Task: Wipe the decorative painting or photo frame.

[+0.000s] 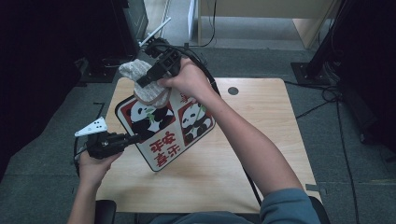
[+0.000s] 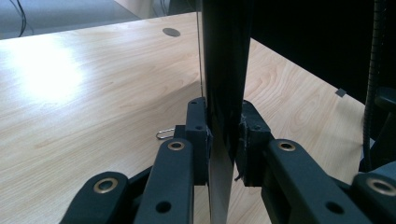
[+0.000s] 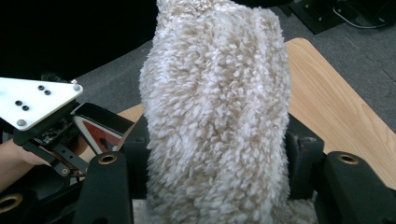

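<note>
The wooden table (image 1: 261,154) has bare board along its right half and near edge, with dark floor all round; the panda board (image 1: 163,126) hangs tilted over the table's left part, one corner past the left edge. At the left, the left gripper (image 1: 133,138) has its jaws clamped narrow on the board's lower left edge; in the left gripper view the dark plate (image 2: 224,93) stands upright between both pads, touching each, and a small wire clip (image 2: 164,134) lies on the wood just behind. The left hand (image 1: 93,165) sits low at the table's near left corner, forearm rising from below. Further right, the right gripper (image 1: 142,79) grips a fluffy cream cloth (image 3: 215,116), jaws fairly narrow and pressing its sides, the cloth resting on the board's top corner. The right hand (image 1: 189,79) reaches far forward, arm stretched diagonally across the table.
</note>
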`<state>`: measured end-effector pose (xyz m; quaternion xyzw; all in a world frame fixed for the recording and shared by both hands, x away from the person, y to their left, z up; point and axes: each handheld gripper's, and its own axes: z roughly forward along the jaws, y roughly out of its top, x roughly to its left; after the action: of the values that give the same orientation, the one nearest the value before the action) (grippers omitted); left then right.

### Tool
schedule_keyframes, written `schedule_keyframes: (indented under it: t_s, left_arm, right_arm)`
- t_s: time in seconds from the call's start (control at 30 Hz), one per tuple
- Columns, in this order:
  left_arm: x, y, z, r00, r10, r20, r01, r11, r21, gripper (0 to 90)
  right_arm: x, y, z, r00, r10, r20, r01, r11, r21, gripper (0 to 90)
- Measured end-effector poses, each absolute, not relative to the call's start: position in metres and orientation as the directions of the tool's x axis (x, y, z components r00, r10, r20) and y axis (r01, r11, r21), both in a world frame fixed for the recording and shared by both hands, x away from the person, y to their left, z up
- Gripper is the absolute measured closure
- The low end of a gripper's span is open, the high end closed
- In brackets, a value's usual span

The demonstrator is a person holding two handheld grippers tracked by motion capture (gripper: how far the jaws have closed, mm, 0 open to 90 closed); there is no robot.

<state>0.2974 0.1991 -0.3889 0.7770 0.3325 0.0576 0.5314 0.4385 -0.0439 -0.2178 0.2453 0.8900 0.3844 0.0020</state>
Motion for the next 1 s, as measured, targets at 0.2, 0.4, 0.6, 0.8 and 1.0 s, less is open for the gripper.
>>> schedule_keyframes:
  t_s: [0.2,0.4,0.6,0.8,1.0]
  left_arm:
    - [0.297,0.199,-0.389,0.773,0.577,-0.265,0.456,-0.213,0.864,78.2]
    - [0.297,0.199,-0.389,0.773,0.577,-0.265,0.455,-0.214,0.864,78.2]
    - [0.297,0.199,-0.389,0.773,0.578,-0.264,0.455,-0.214,0.864,78.2]
    - [0.297,0.199,-0.389,0.773,0.576,-0.265,0.455,-0.213,0.864,78.3]
    - [0.297,0.199,-0.389,0.772,0.576,-0.268,0.458,-0.213,0.863,78.4]
  right_arm:
    - [0.442,-0.050,-0.218,-0.870,0.457,0.183,0.445,0.573,0.688,40.1]
    - [0.444,-0.054,-0.219,-0.865,0.469,0.178,0.449,0.568,0.689,39.5]
    - [0.448,-0.059,-0.219,-0.861,0.478,0.174,0.453,0.565,0.689,39.8]
    - [0.451,-0.065,-0.218,-0.849,0.496,0.183,0.472,0.556,0.685,40.9]
    - [0.456,-0.071,-0.218,-0.840,0.511,0.185,0.484,0.547,0.683,41.4]
